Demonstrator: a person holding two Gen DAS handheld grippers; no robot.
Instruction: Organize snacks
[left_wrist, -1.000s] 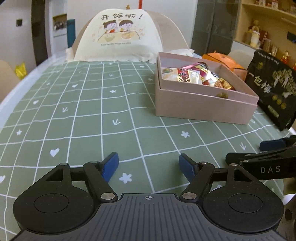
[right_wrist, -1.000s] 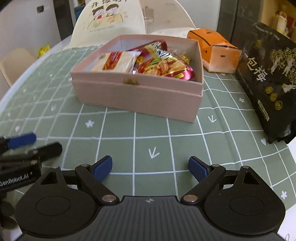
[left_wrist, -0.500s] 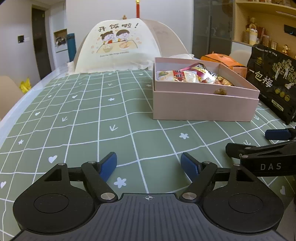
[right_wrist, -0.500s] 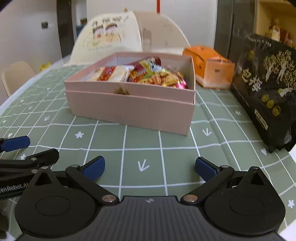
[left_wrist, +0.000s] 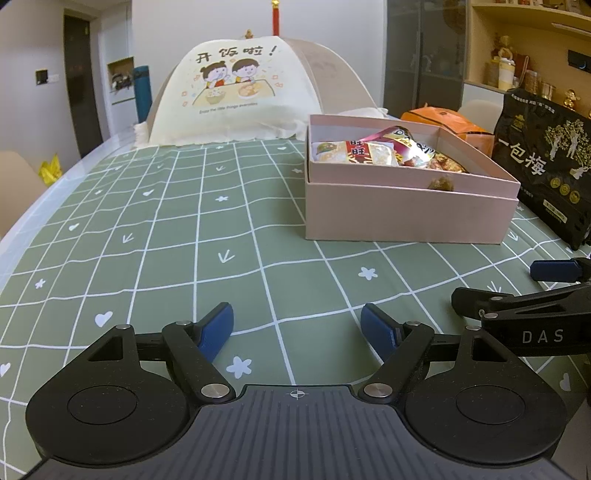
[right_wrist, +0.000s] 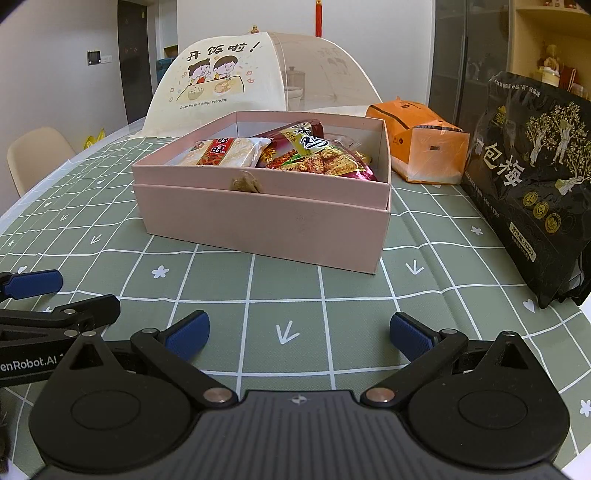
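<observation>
Both claws hang low over the green checked surface (right_wrist: 332, 295), side by side: the left claw (left_wrist: 297, 326) and the right claw (right_wrist: 299, 328) are each spread wide and hold nothing. The pink box (right_wrist: 258, 225) sits at twelve o'clock from the right claw, snack packets (right_wrist: 314, 155) piled inside. At two o'clock a black plum bag (right_wrist: 532, 184) stands, probably leaning. A careless reach past it could topple it off the surface edge.
</observation>
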